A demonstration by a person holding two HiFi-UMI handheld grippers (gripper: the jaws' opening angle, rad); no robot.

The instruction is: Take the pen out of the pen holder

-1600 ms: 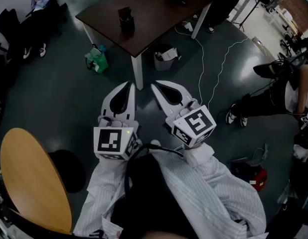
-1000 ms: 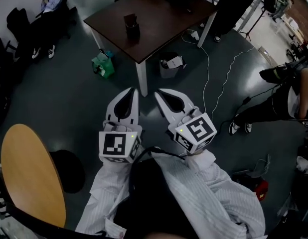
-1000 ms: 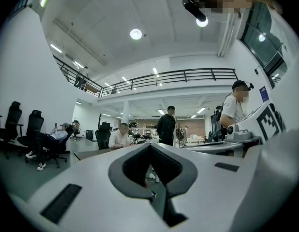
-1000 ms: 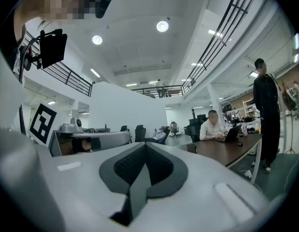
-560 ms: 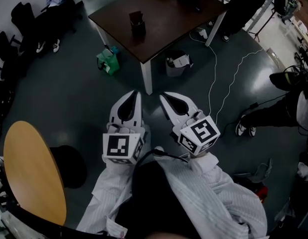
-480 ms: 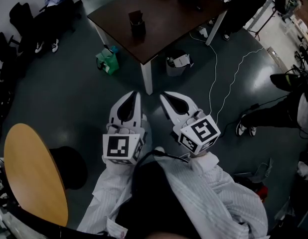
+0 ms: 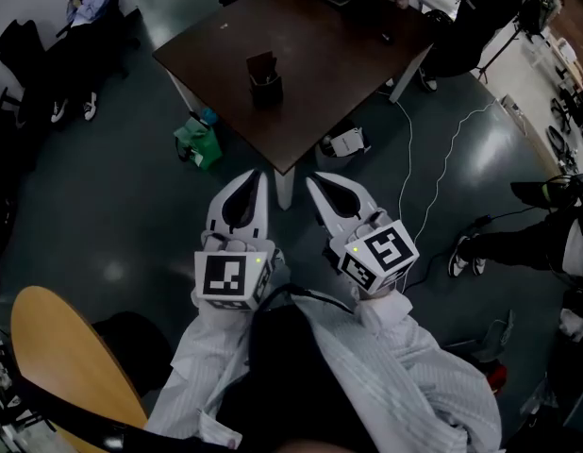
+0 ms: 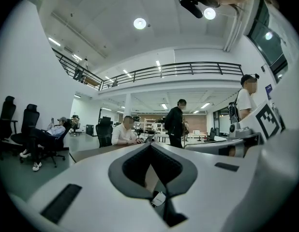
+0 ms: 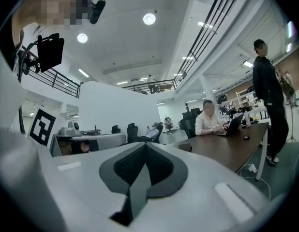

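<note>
Starting stage only: left gripper (image 7: 257, 176) and right gripper (image 7: 312, 179) are held closed and empty, well apart from the pen holder (image 7: 265, 81) on the table (image 7: 329, 45). The pen is judged unremoved; approach and grasp are left.

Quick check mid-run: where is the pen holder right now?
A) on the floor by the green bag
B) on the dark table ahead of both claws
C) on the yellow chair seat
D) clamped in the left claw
B: the pen holder stands on the dark table, beyond the tips of the left claw and the right claw, both shut with nothing in them.
</note>
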